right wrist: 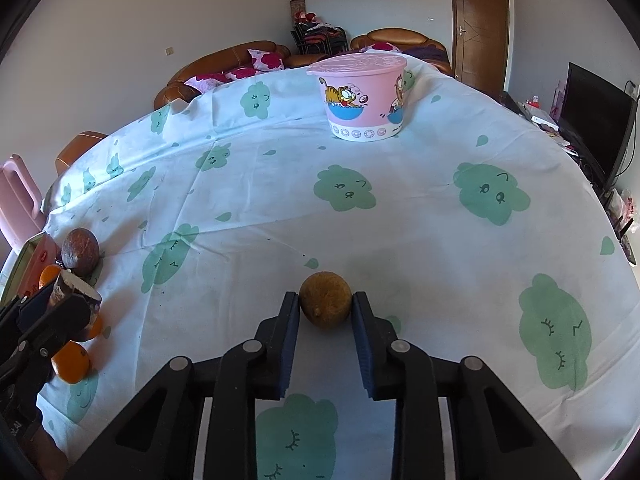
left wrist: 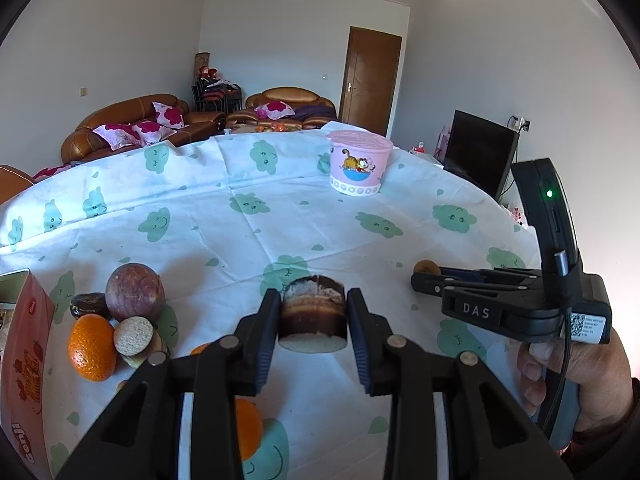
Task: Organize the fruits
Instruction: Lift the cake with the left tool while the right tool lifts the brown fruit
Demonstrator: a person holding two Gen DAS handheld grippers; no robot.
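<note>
Right tool (right wrist: 325, 307) clamped on brown fruit (right wrist: 325, 299), pink tub (right wrist: 362, 96) well beyond

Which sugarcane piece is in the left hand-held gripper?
The dark-skinned sugarcane piece clamped between the left hand-held gripper pads; the other cut piece lies in the pile beside the orange.

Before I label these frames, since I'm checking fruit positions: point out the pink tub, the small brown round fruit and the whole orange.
pink tub (right wrist: 362, 100): right wrist view, front wall.
small brown round fruit (right wrist: 325, 300): right wrist view, upper surface.
whole orange (left wrist: 92, 348): left wrist view, peel centre.
</note>
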